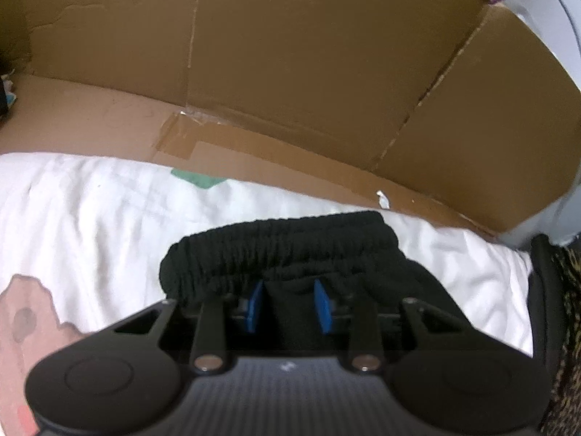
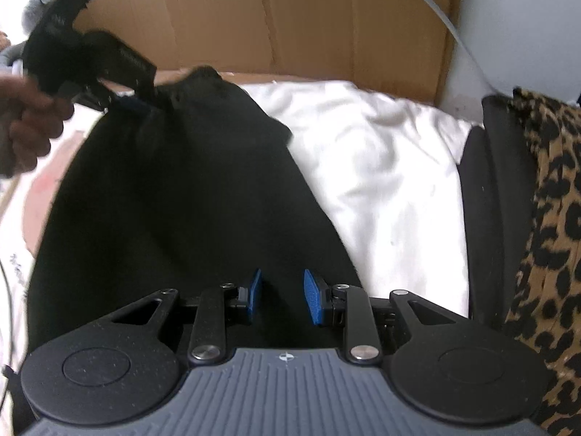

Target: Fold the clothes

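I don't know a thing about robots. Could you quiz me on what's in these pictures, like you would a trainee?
1. True or false: the sheet under the black garment is white.
2. What stands behind the sheet? A) cardboard B) a mirror C) a bookshelf
3. Fill in: the jaws of the left gripper have the garment's elastic ______ bunched just in front of them.

Key: 1 true; 2 A; 3 waistband.
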